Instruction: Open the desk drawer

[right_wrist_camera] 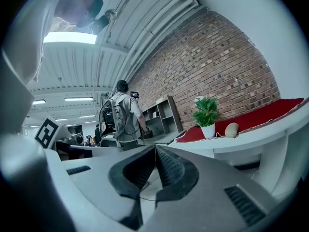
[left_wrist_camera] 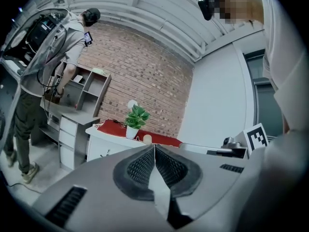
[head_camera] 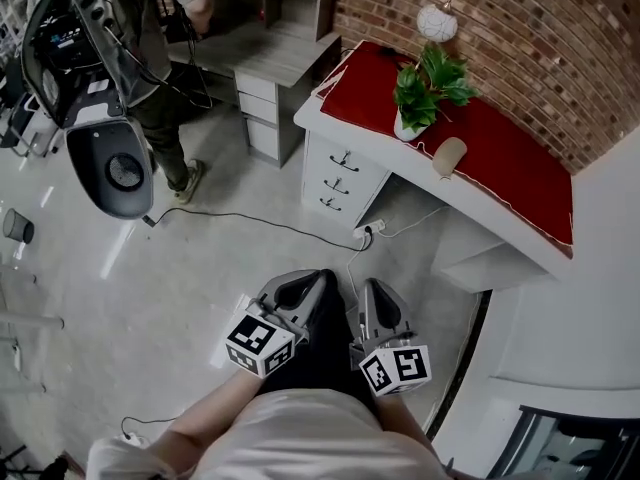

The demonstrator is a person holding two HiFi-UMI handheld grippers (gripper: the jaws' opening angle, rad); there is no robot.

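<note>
Jaws clenched, empty: left gripper [head_camera: 320, 277], right gripper [head_camera: 371, 286]; desk drawers [head_camera: 338, 181] well ahead

Head down, gripper views roughly level, desk [head_camera: 352, 200] shared

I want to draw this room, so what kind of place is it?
Probably an office or workroom: a white desk with drawers stands against a brick wall, a potted plant sits on it, and open shelves stand further along.
</note>
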